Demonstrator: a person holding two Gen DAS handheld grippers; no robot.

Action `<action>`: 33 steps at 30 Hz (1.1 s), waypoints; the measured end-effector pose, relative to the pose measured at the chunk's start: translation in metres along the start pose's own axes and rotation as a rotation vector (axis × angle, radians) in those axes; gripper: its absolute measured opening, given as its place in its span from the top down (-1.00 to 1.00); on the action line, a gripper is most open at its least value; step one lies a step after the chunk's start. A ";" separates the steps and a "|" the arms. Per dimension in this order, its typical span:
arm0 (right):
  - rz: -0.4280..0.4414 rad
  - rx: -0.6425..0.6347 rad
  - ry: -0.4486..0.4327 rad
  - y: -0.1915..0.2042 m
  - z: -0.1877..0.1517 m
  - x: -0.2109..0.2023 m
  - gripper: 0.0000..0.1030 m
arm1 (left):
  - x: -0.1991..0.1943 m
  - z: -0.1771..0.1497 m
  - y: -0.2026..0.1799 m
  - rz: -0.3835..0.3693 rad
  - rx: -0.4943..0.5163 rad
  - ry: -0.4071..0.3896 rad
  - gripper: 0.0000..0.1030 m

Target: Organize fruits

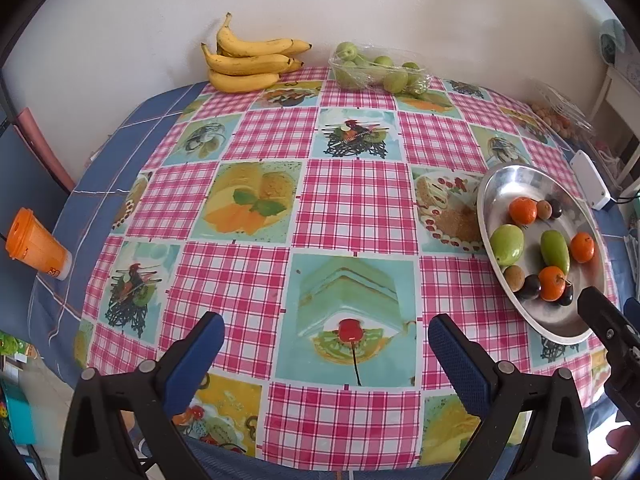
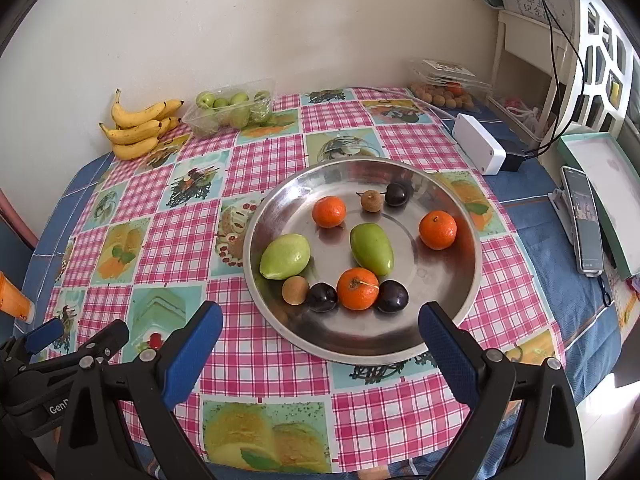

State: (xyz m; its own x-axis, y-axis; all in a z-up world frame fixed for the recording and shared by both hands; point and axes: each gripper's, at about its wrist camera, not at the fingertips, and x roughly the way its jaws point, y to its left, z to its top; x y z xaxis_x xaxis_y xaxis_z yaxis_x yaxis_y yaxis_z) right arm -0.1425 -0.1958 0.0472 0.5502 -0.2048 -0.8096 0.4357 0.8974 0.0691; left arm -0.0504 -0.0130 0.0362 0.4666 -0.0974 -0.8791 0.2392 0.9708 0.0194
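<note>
A steel bowl (image 2: 460, 216) sits on the checkered tablecloth and holds three tangerines (image 2: 357, 288), two green fruits (image 2: 371, 249), three dark plums (image 2: 321, 297) and two small brown fruits (image 2: 295, 289). My right gripper (image 2: 320, 326) is open and empty, just in front of the bowl's near rim. My left gripper (image 1: 326, 334) is open and empty over the table's front middle, left of the bowl (image 1: 516, 180). Bananas (image 1: 250, 62) and a clear box of green fruits (image 1: 376, 70) lie at the far edge by the wall.
An orange cup (image 1: 34, 246) lies at the table's left edge. A white power box (image 2: 478, 142), a phone on a stand (image 2: 584, 220), a green box lid (image 2: 608, 184) and a pack of small brown fruits (image 2: 448, 94) are to the right. A wall runs behind the table.
</note>
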 end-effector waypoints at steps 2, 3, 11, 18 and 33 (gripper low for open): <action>-0.005 -0.002 0.011 0.000 0.000 0.002 -0.91 | 0.000 0.001 0.003 0.004 -0.009 -0.001 -1.00; -0.007 -0.003 0.017 0.000 -0.001 0.003 -0.91 | 0.000 0.001 0.004 0.004 -0.013 0.000 -1.00; -0.016 0.003 0.059 -0.001 -0.003 0.010 -0.91 | 0.004 0.003 0.011 -0.001 -0.030 0.017 -1.00; -0.022 -0.007 0.076 0.001 -0.004 0.013 -0.91 | 0.006 0.004 0.013 -0.005 -0.032 0.025 -1.00; -0.029 -0.015 0.094 0.003 -0.006 0.016 -0.91 | 0.008 0.003 0.015 -0.002 -0.037 0.031 -1.00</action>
State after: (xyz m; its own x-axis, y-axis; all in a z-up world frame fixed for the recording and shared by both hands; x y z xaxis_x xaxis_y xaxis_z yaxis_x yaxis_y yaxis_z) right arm -0.1363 -0.1945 0.0310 0.4681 -0.1942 -0.8621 0.4395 0.8975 0.0364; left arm -0.0406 0.0004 0.0313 0.4397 -0.0928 -0.8933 0.2078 0.9782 0.0007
